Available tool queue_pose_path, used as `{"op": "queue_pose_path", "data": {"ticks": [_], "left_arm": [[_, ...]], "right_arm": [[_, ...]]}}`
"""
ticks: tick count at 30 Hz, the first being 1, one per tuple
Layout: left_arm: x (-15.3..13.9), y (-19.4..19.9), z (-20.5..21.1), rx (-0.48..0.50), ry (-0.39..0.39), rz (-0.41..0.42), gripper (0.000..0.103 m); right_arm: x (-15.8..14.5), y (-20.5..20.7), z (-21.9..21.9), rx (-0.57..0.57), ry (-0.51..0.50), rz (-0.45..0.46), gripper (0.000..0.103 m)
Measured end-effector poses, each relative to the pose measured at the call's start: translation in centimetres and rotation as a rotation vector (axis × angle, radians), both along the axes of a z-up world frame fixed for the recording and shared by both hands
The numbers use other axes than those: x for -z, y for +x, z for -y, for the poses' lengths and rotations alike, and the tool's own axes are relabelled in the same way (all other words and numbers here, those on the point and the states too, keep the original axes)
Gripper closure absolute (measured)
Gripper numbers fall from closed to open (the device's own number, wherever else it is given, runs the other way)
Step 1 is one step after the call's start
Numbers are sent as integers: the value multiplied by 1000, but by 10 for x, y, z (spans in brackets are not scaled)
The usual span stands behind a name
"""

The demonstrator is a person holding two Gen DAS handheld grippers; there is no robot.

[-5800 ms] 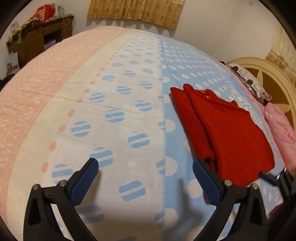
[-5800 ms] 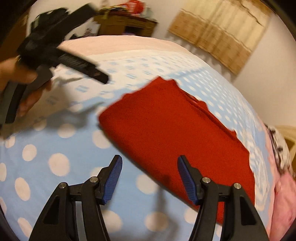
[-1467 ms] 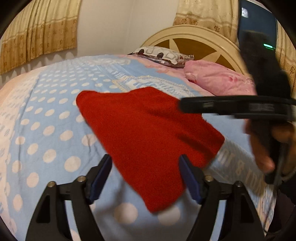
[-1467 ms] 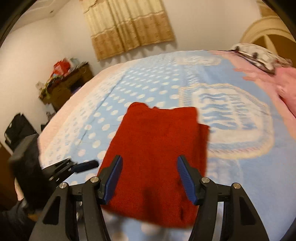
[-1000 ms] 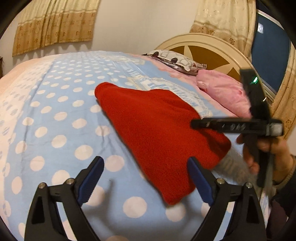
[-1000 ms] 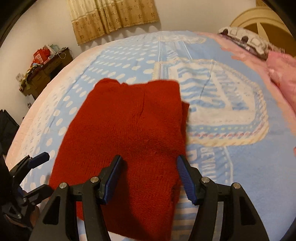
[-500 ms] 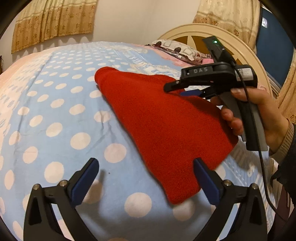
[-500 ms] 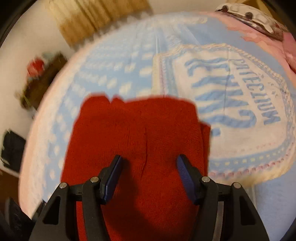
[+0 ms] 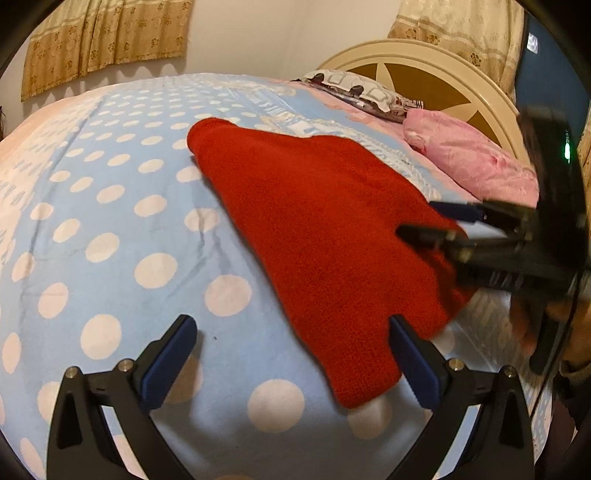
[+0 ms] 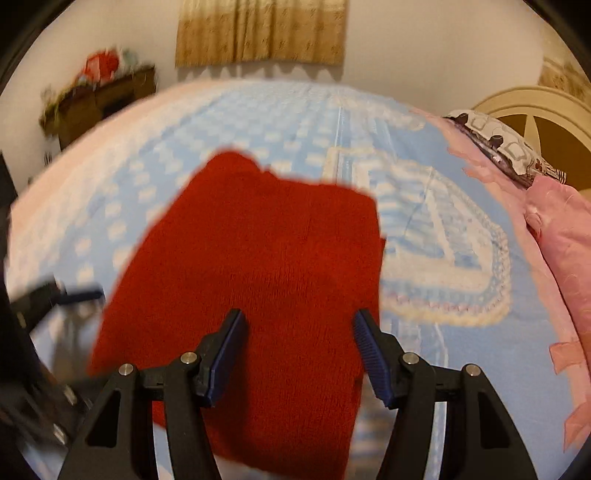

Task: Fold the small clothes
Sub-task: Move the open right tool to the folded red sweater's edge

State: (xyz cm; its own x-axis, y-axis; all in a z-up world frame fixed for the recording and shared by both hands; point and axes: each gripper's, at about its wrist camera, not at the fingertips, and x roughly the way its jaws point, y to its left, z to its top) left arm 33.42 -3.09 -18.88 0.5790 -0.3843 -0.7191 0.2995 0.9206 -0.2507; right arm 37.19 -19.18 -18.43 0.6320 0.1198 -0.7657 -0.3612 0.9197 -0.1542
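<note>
A red knitted garment (image 9: pixel 317 236) lies folded into a rough rectangle on the blue polka-dot bedspread (image 9: pixel 110 221). My left gripper (image 9: pixel 291 332) hovers low over the bedspread by the garment's near corner, jaws wide open and empty. Its right finger (image 9: pixel 410 358) overlaps the red edge. My right gripper (image 10: pixel 298 317) hangs over the near half of the red garment (image 10: pixel 273 258), jaws apart with nothing pinched. In the left wrist view the right gripper (image 9: pixel 419 219) appears blurred over the garment's right corner, held by a hand (image 9: pixel 532 325). The left gripper (image 10: pixel 79 295) shows blurred at the left.
A pink quilt (image 9: pixel 476 166) and a patterned pillow (image 9: pixel 362 92) lie by the cream headboard (image 9: pixel 443 70). A wooden dresser (image 10: pixel 96 103) with clutter stands at the far left wall. Curtains (image 10: pixel 262 29) hang behind. Printed lettering (image 10: pixel 436 251) covers the bedspread right of the garment.
The left jaws have spread wider and sunk slightly. The right gripper has swung from above the garment's middle down to its right corner, and its view has pulled back and rolled.
</note>
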Motion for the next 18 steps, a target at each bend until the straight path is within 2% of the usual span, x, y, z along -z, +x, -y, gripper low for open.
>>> {"op": "queue_pose_path", "data": {"ticks": [4, 14, 18], "left_arm": [[1, 1, 2, 4, 15, -3, 0], [-2, 3, 2, 10, 32, -28, 0], [-22, -1, 0, 0, 29, -14, 0]], "right_arm": [[9, 1, 14, 29, 85, 16, 38], [10, 0, 16, 23, 111, -11, 37], [1, -2, 20, -25, 125, -26, 36]]}}
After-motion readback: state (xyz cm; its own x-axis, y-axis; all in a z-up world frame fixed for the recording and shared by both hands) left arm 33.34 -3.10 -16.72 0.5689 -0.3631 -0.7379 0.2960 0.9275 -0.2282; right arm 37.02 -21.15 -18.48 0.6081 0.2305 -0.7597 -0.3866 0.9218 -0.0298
